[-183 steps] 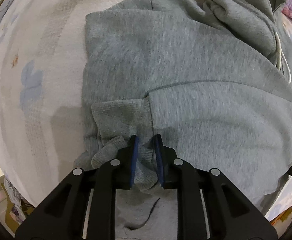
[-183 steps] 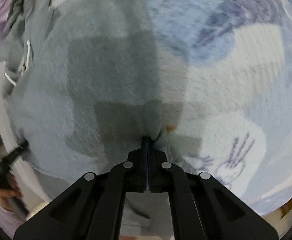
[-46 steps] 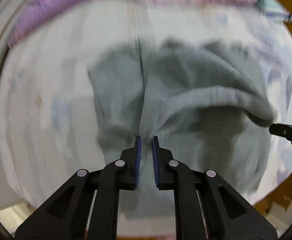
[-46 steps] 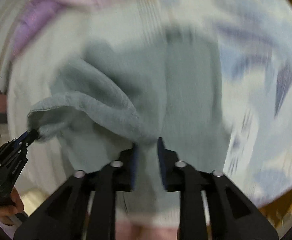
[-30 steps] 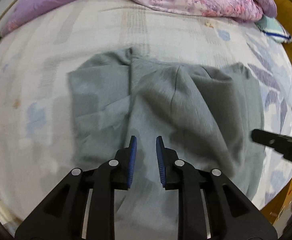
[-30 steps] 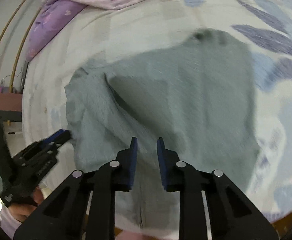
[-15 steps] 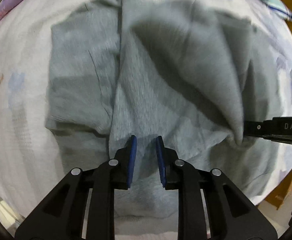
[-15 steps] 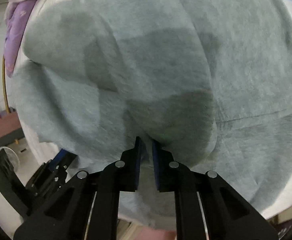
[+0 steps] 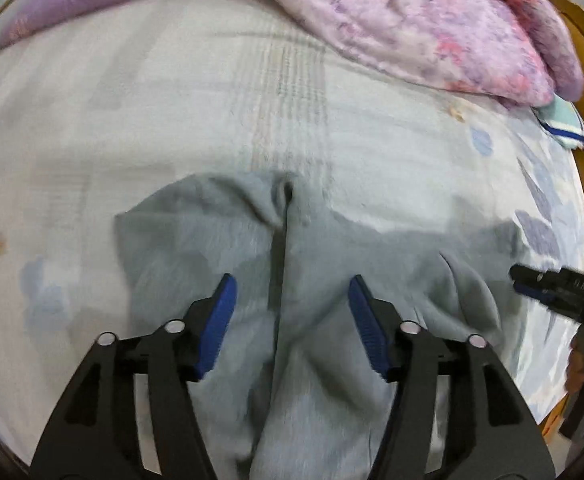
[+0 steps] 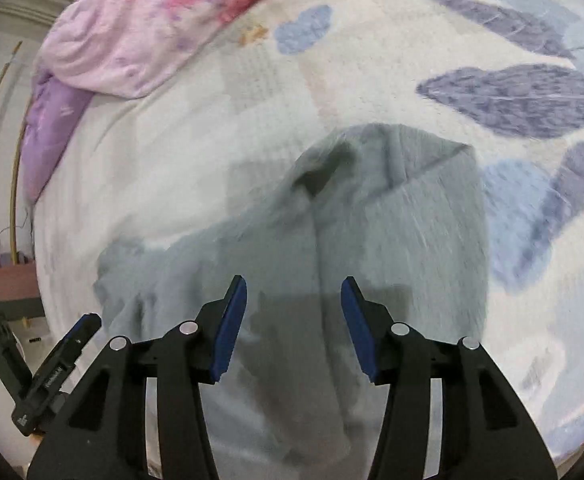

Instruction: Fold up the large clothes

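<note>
The grey garment was found lying rumpled on the patterned bedsheet. The left gripper and right gripper, jaws just opened, were observed spread above it, nothing gripped.

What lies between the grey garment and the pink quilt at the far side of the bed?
Only bare bedsheet lies between the grey garment and the pink quilt, as the left wrist view shows.
</note>
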Available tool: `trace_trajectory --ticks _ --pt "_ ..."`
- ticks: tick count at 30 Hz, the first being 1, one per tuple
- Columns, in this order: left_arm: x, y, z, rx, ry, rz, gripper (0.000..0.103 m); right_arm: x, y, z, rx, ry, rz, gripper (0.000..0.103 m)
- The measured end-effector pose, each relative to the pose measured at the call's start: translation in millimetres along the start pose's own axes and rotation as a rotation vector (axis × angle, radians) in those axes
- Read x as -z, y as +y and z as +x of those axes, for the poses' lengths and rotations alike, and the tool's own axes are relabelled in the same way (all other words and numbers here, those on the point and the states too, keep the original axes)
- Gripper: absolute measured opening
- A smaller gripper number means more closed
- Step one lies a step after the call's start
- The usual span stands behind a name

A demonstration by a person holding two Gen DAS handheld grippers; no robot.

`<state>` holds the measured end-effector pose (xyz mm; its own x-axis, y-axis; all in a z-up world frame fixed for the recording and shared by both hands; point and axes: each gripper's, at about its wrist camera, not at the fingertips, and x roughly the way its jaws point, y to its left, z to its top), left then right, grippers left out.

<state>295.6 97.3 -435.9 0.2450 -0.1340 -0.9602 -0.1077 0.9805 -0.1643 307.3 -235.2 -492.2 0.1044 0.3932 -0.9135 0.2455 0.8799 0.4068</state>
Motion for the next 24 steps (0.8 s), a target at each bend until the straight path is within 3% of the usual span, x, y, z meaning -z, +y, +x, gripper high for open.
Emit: trace_trajectory --ticks 2,3,4,5,6,7,10,17,21,23,24 --pt "-11 7 30 0.008 0.052 -0.043 0.064 -7 -6 12 -0.002 0.011 0.027 0.049" --pt "-12 7 38 0.029 0.069 -0.058 0.050 -7 -7 11 0.000 -0.003 0.024 0.049" --pt "-13 9 47 0.066 0.089 -0.077 0.019 -8 -5 10 0.010 -0.023 0.009 0.048" --pt "-13 10 52 0.076 0.102 -0.092 0.008 -6 -2 6 0.020 -0.046 -0.009 0.042" --pt "-13 10 53 0.062 0.104 -0.101 0.005 -5 1 2 0.011 -0.073 -0.029 0.021" --pt "-14 9 50 0.063 0.087 -0.093 0.004 -8 5 2 -0.011 -0.079 -0.039 0.011" --pt "-15 -1 36 0.029 0.044 -0.031 0.004 -15 2 3 -0.024 -0.066 -0.006 0.004" --pt "-42 -5 32 0.026 -0.007 -0.019 0.004 -42 12 -9 -0.025 -0.151 -0.006 0.004" --pt "-46 -7 61 -0.019 0.054 0.006 0.008 -52 17 17 0.076 -0.084 -0.052 0.008" --pt "-40 -11 52 -0.040 0.053 0.038 0.009 -48 18 9 0.094 -0.074 -0.037 0.014" --pt "-38 -13 45 -0.058 0.047 0.055 0.015 -45 21 1 0.077 -0.081 -0.045 0.014"
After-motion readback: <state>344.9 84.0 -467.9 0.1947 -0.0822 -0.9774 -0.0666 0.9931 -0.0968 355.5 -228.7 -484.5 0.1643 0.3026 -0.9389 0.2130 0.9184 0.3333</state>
